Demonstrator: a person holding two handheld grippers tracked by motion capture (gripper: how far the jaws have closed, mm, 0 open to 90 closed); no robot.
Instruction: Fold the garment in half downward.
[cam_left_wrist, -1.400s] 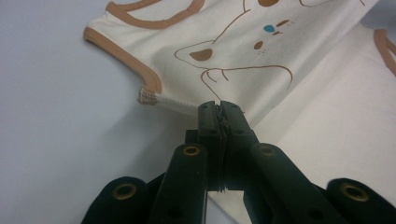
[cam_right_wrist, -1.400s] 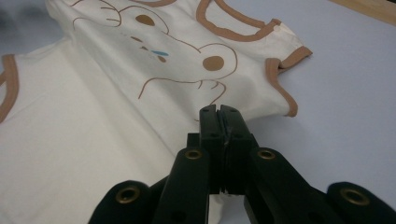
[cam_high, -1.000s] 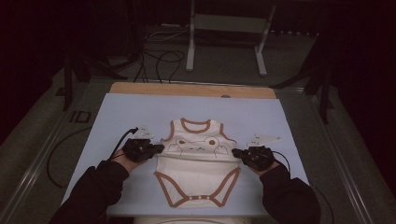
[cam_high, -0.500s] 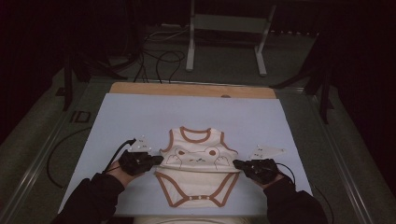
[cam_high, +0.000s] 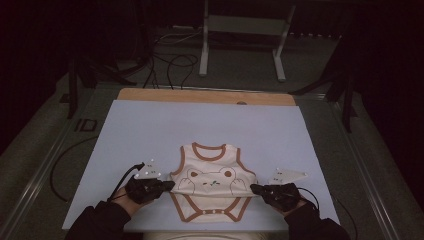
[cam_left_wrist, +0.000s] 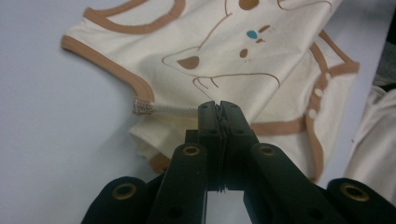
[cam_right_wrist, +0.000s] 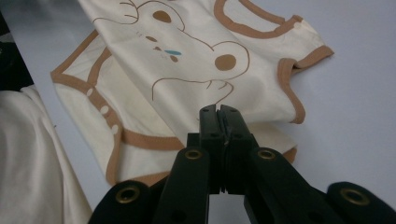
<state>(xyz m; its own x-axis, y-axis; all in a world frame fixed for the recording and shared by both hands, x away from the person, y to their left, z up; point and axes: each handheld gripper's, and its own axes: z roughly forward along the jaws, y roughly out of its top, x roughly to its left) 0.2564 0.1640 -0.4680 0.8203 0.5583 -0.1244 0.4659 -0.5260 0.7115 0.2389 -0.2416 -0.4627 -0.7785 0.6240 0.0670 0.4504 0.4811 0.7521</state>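
Left gripper and right gripper clamp bodysuit side edges on pale mat; nothing obstructs, white cloth near bodysuit's bottom

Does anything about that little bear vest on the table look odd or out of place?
Yes: the bodysuit isn't lying flat. The left tongs and right tongs pinch its sides, so its upper part is folded over the snap bottom.

Pale blue mat covers the wooden table.
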